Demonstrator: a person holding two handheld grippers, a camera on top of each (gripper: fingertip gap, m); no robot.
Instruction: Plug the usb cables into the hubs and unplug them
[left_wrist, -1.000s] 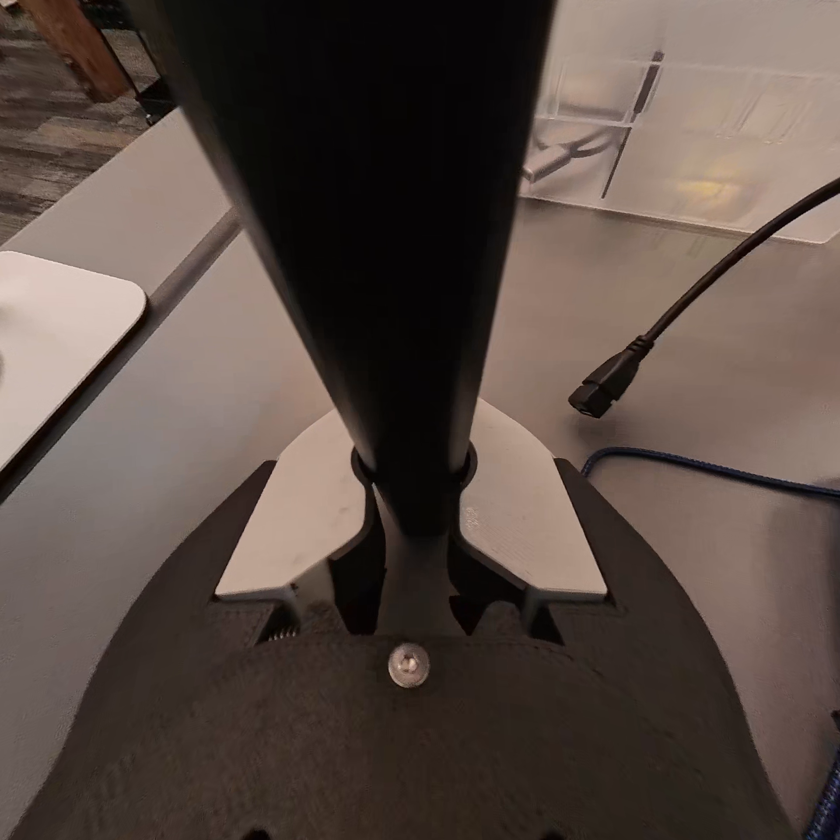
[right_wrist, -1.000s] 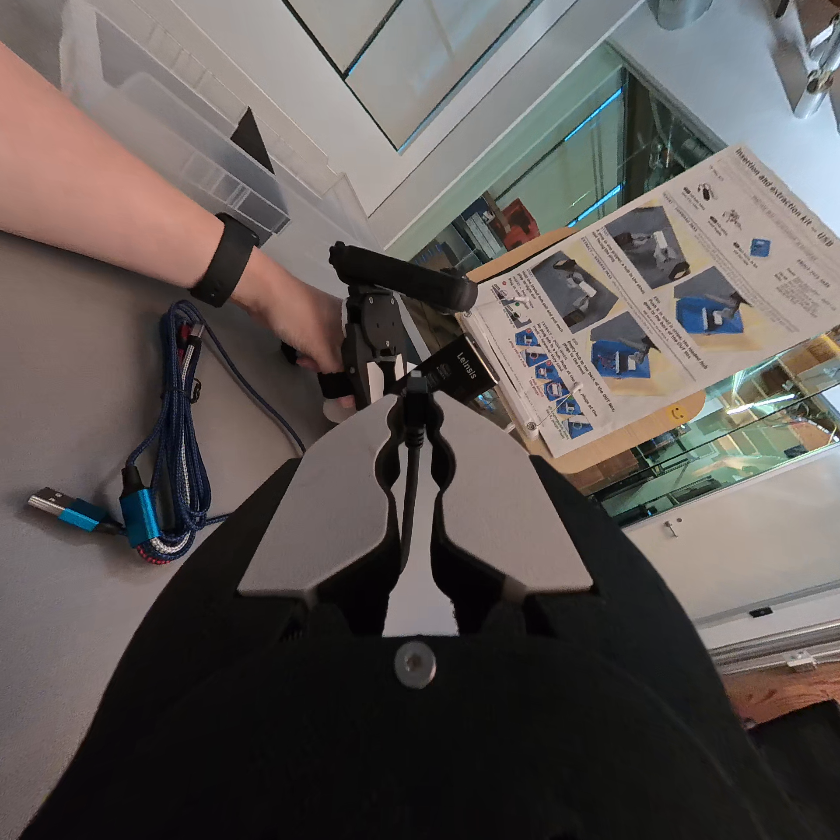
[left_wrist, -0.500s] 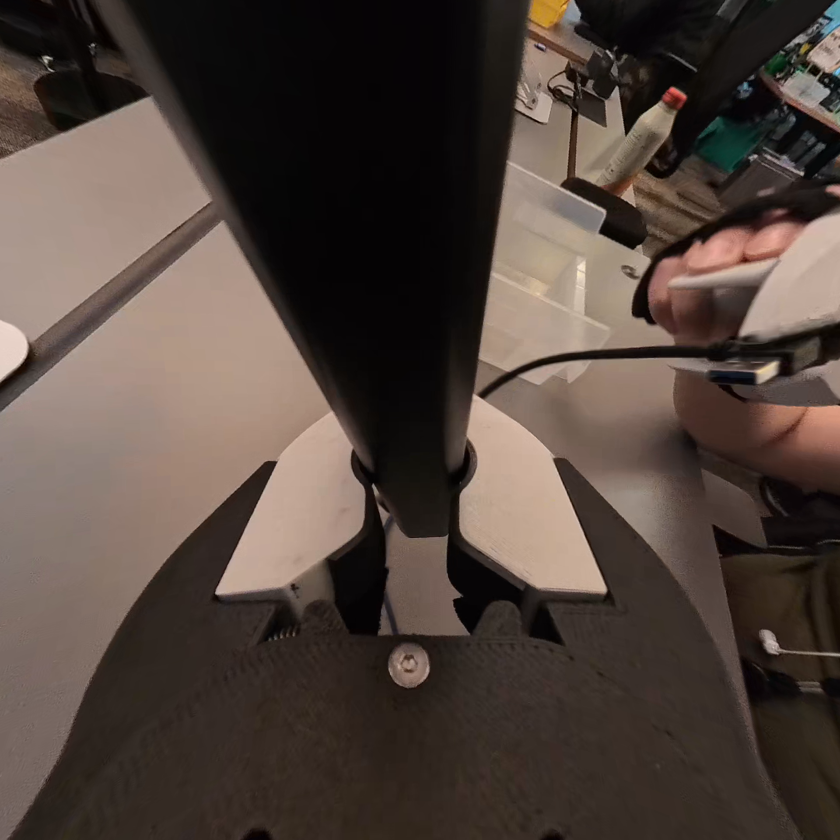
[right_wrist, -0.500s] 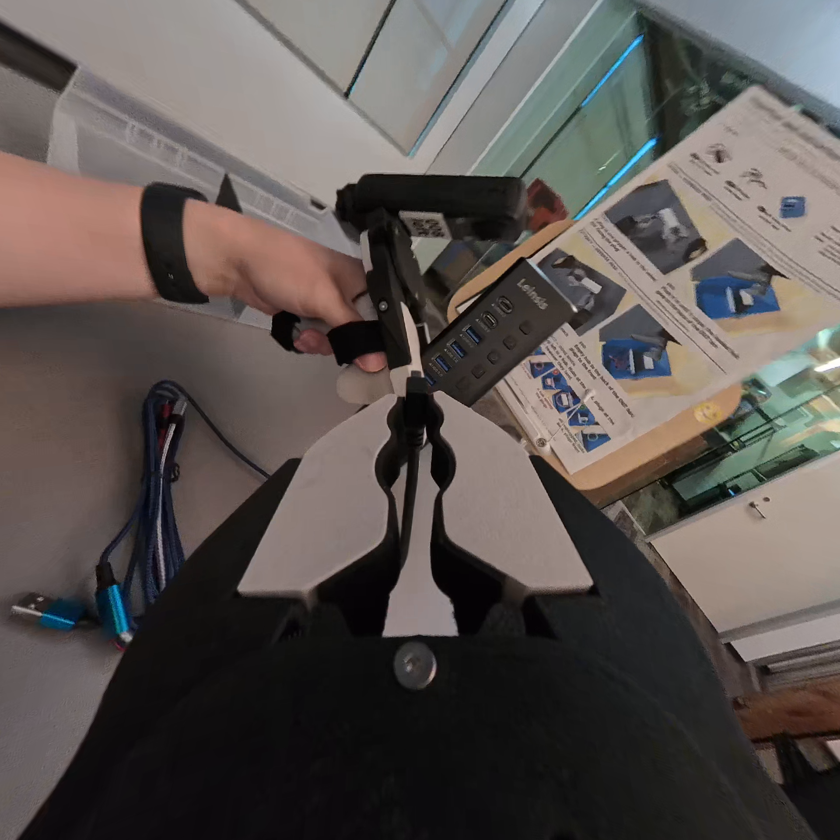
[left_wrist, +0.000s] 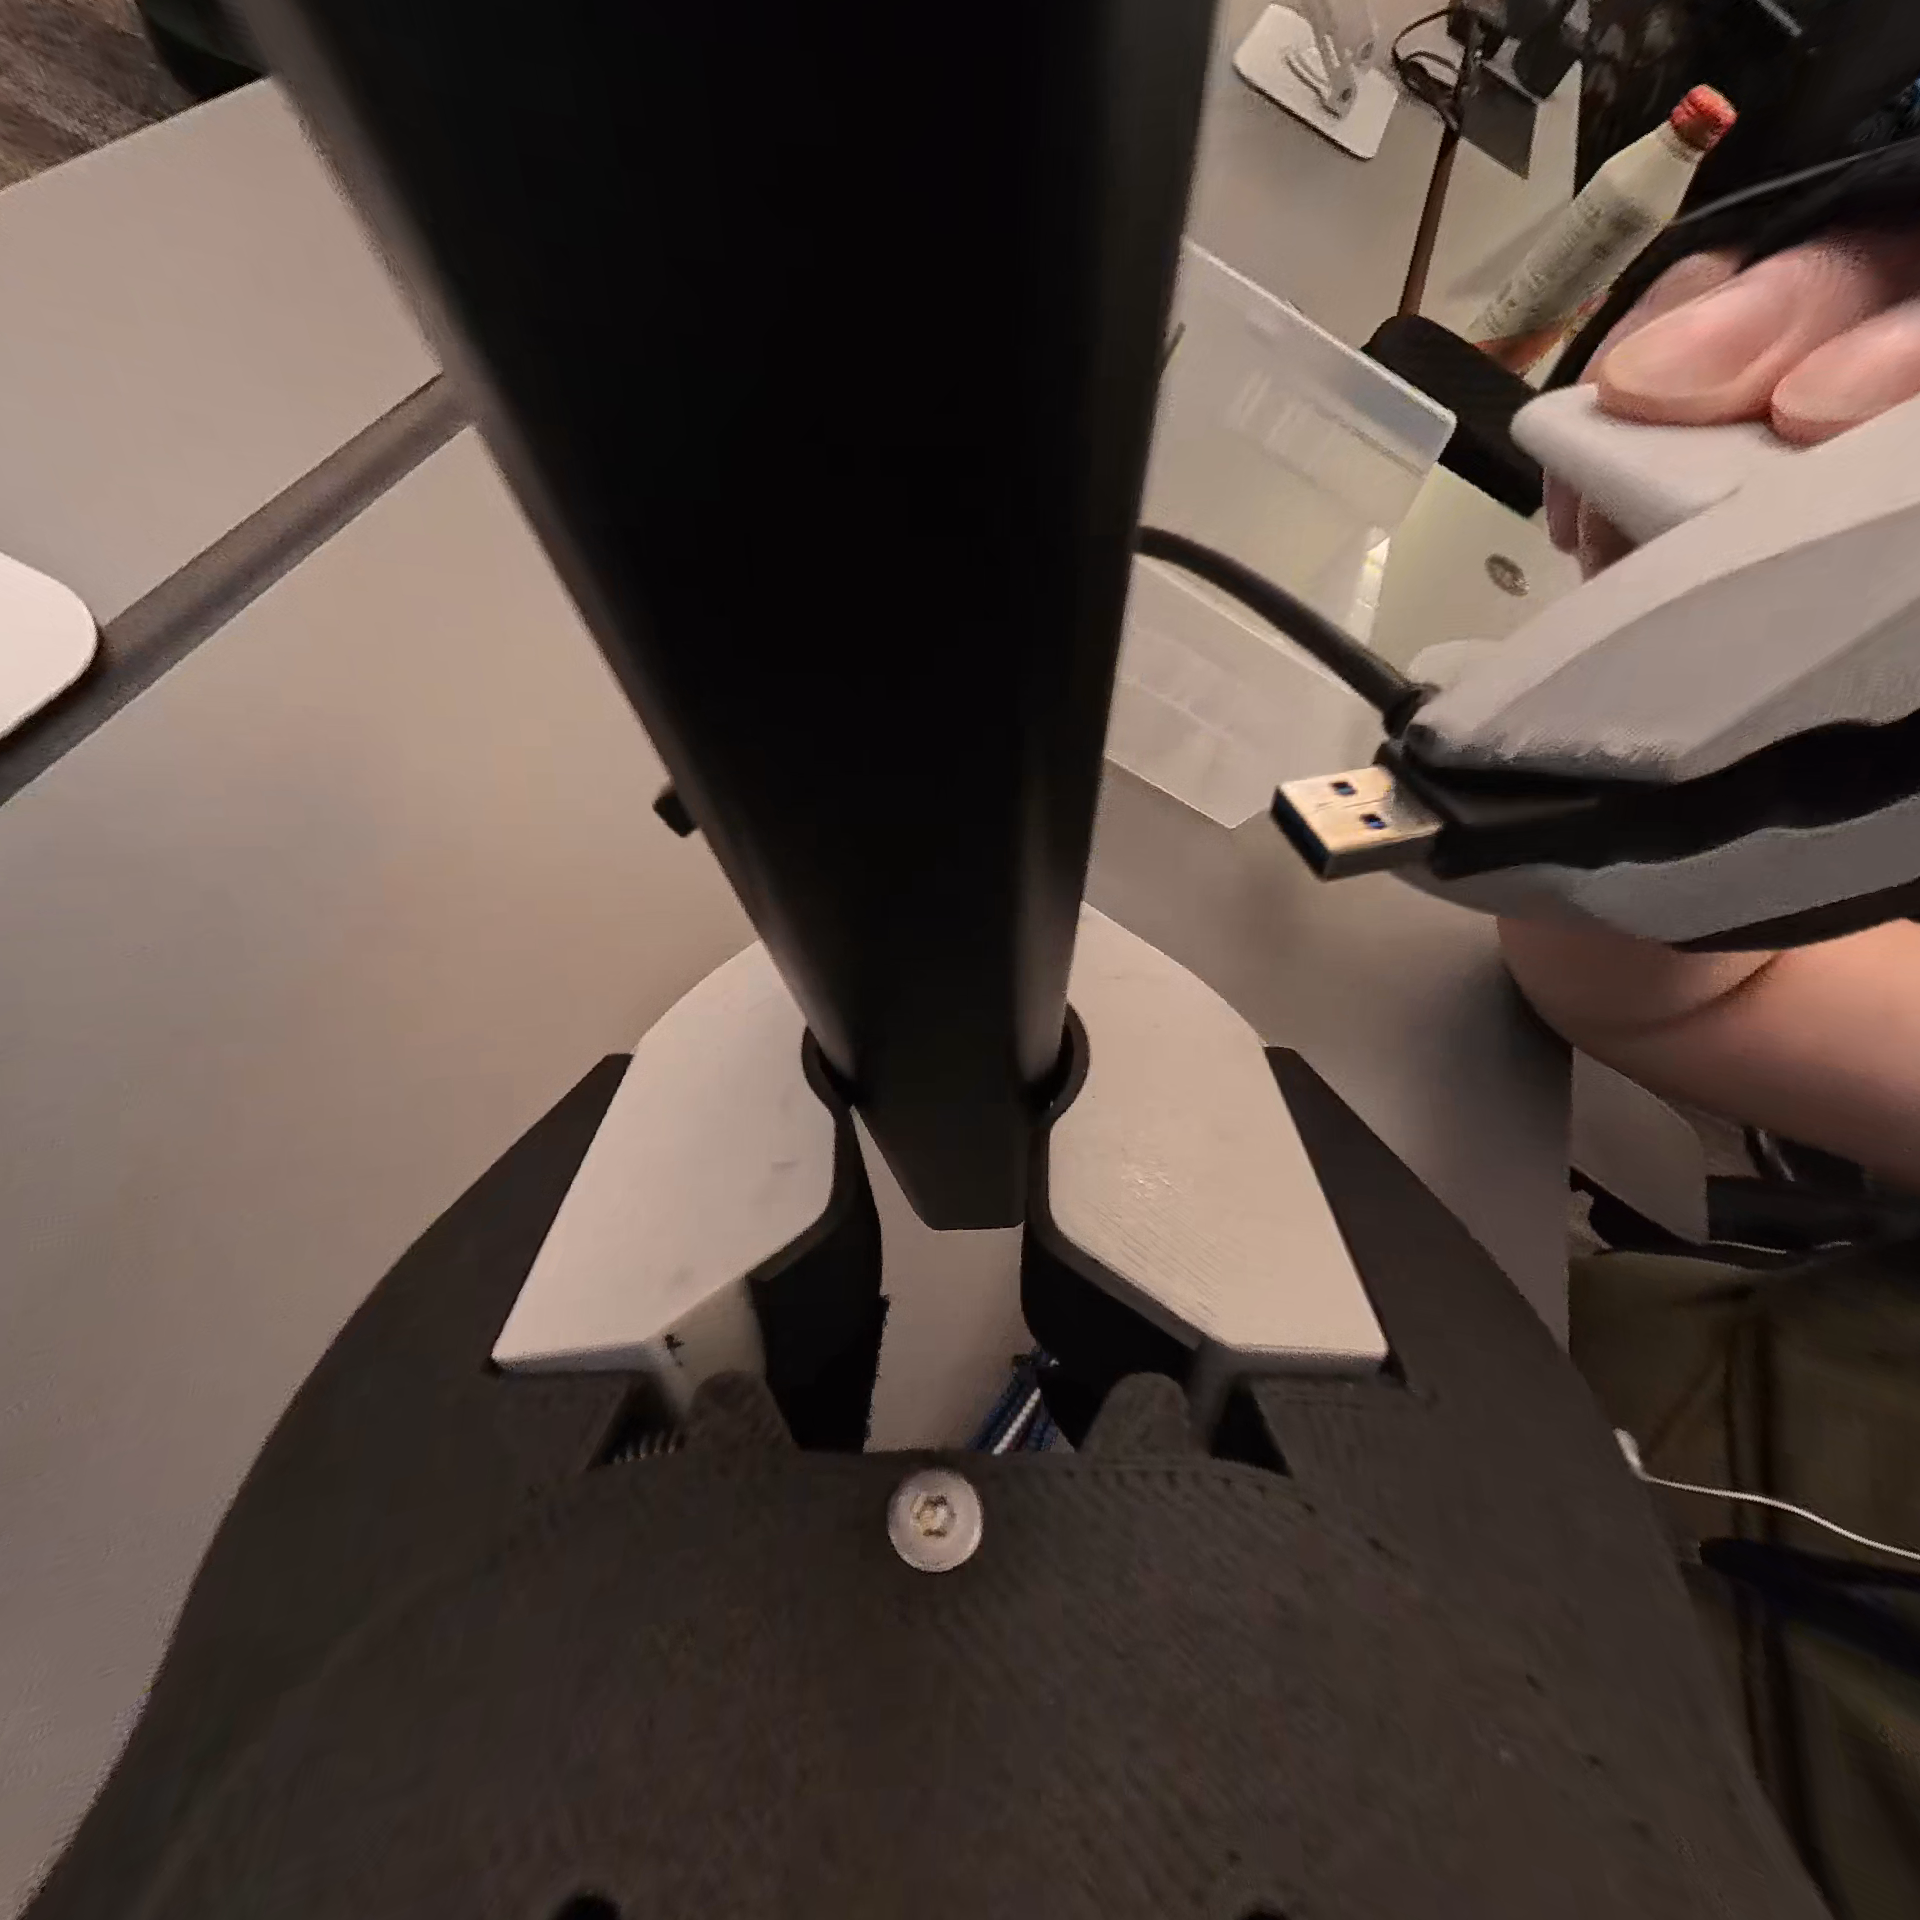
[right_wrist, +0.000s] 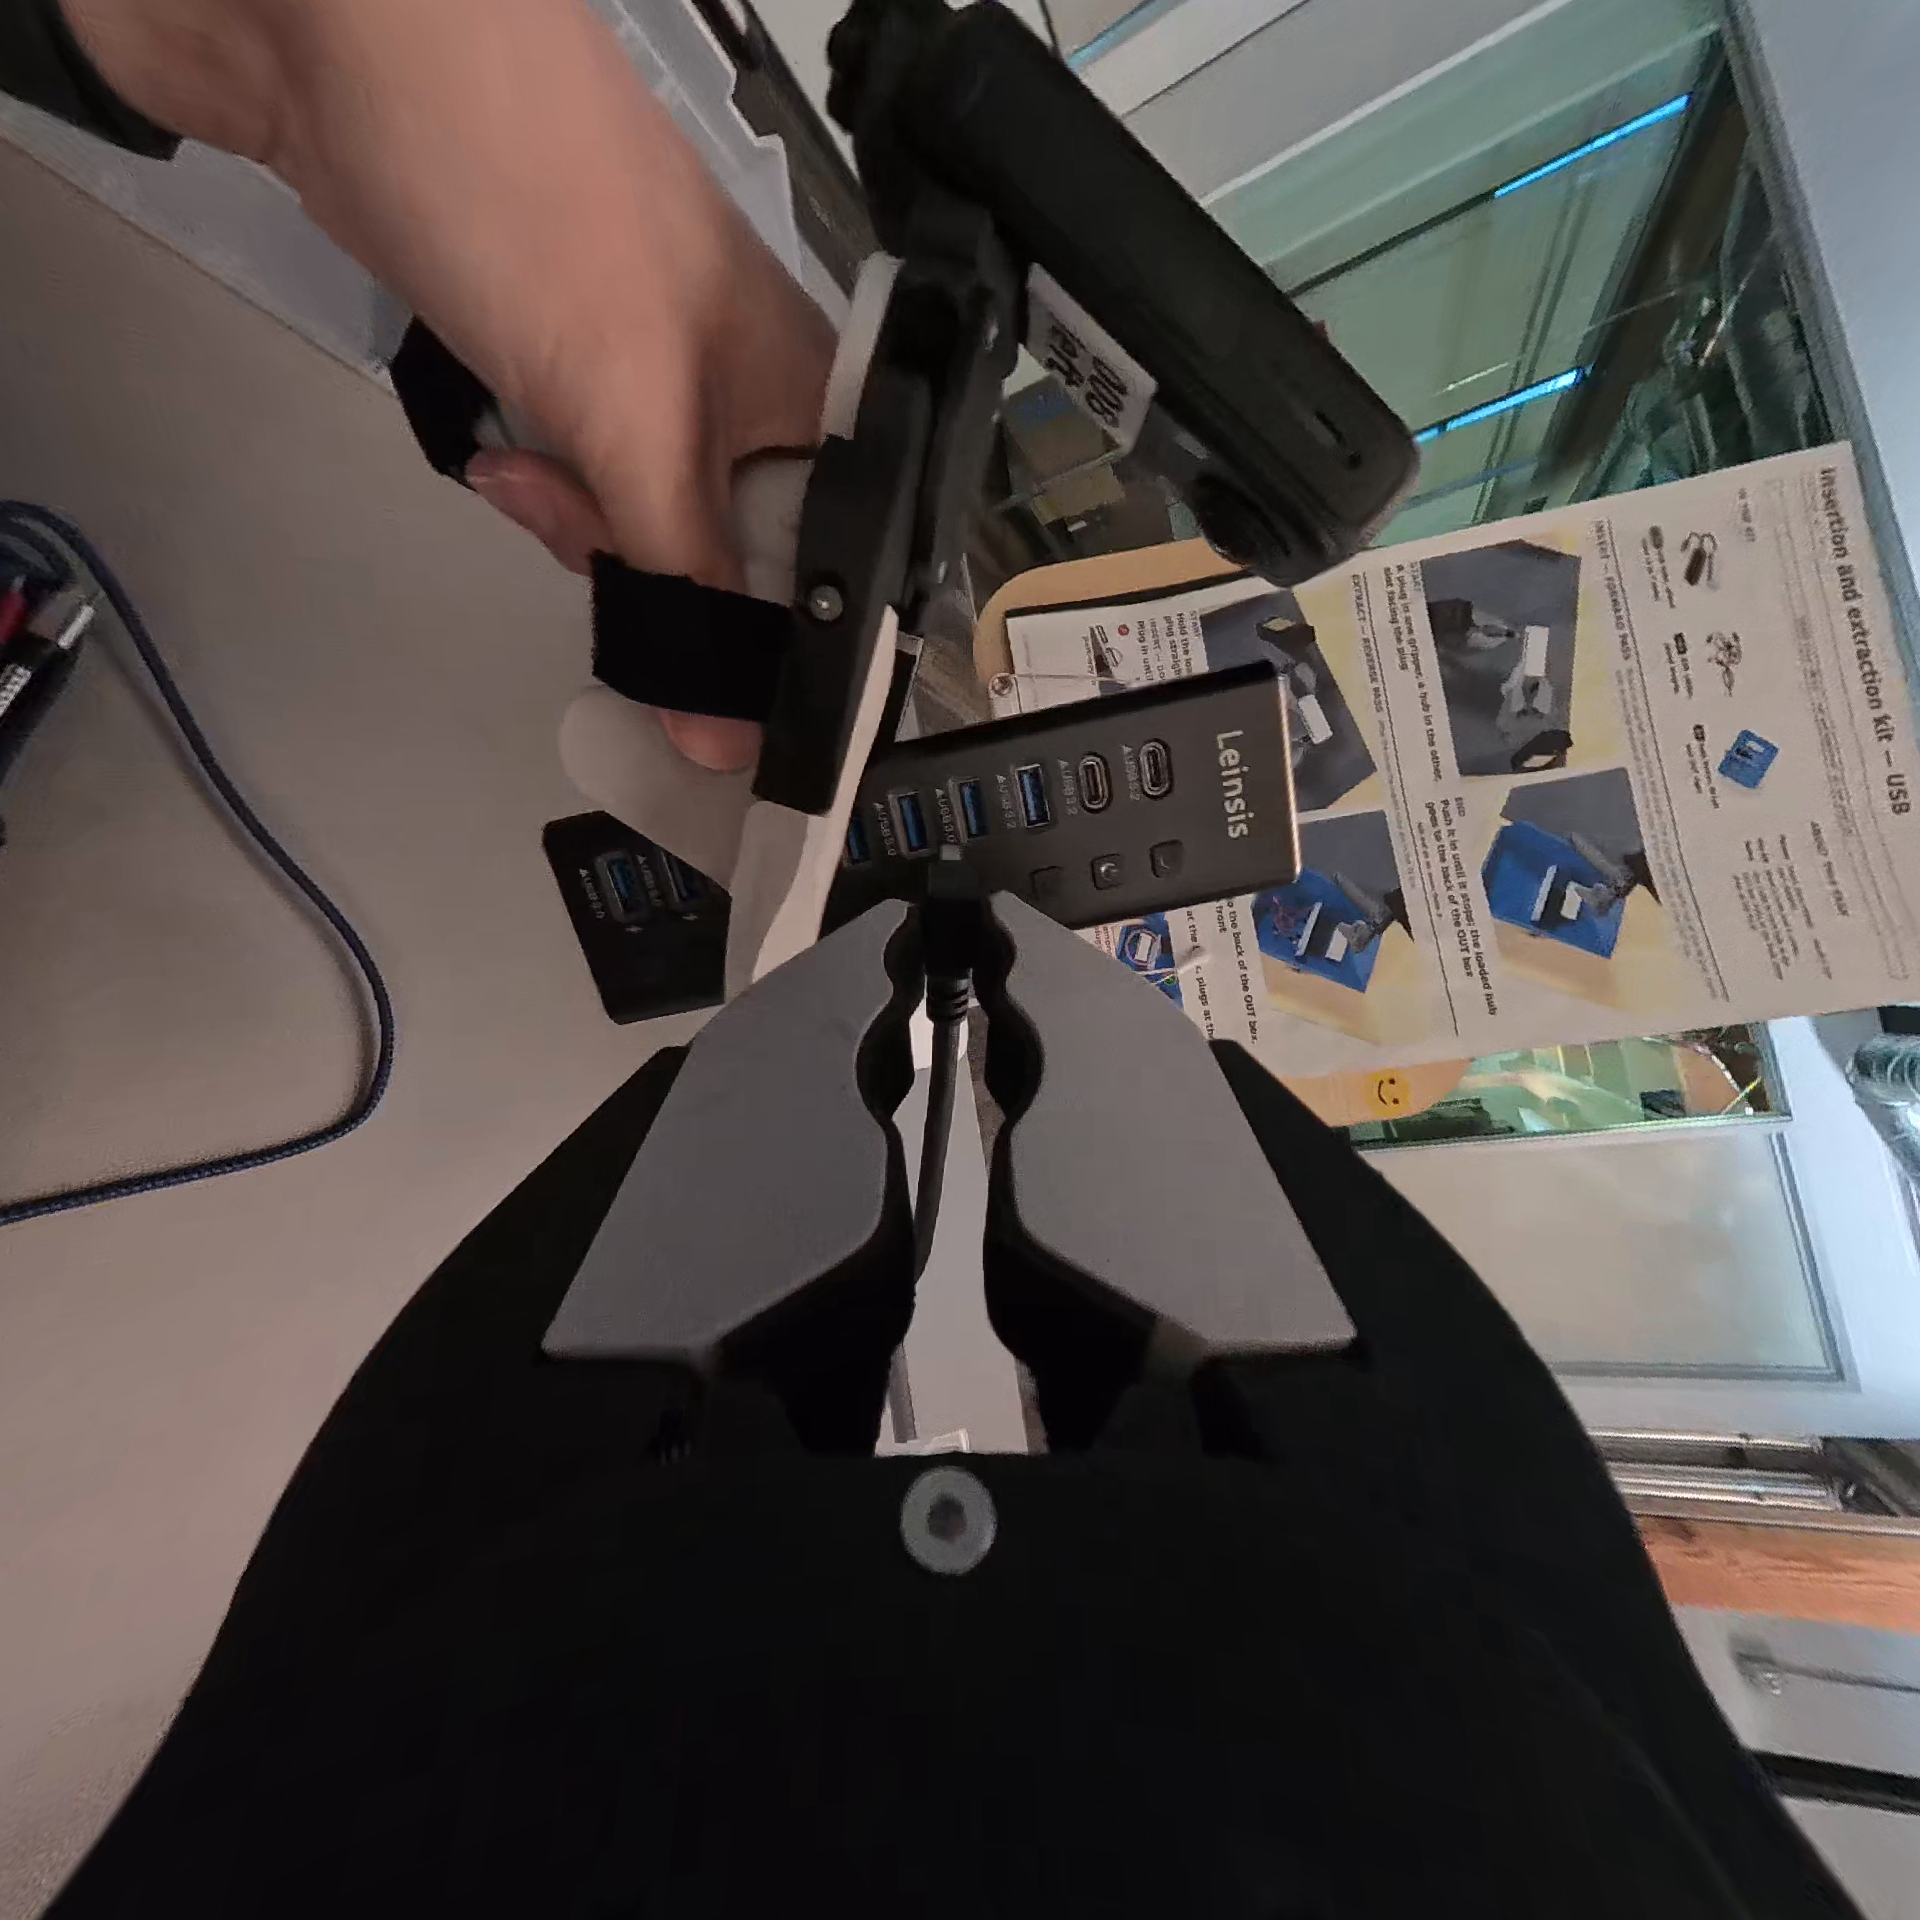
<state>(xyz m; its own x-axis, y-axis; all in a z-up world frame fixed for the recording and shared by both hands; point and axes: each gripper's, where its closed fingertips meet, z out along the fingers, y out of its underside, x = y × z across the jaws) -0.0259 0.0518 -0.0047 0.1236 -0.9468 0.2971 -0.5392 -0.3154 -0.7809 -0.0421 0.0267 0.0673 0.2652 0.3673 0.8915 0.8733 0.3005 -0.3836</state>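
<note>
Hub (left_wrist: 800, 499) and USB plug (left_wrist: 1356, 826) held up close together over grey table (left_wrist: 260, 883).

Left tongs (left_wrist: 943, 1060) are closed on the long black hub, which runs forward from between their fingers; in the right wrist view its port face (right_wrist: 1081, 800) shows just ahead of the right tongs (right_wrist: 948, 920). These are clamped on the black cable (right_wrist: 935, 1122) behind its plug, whose metal tip points at the hub, just beside it. Blue braided cable (right_wrist: 260, 831) lies left of the right tongs.
</note>
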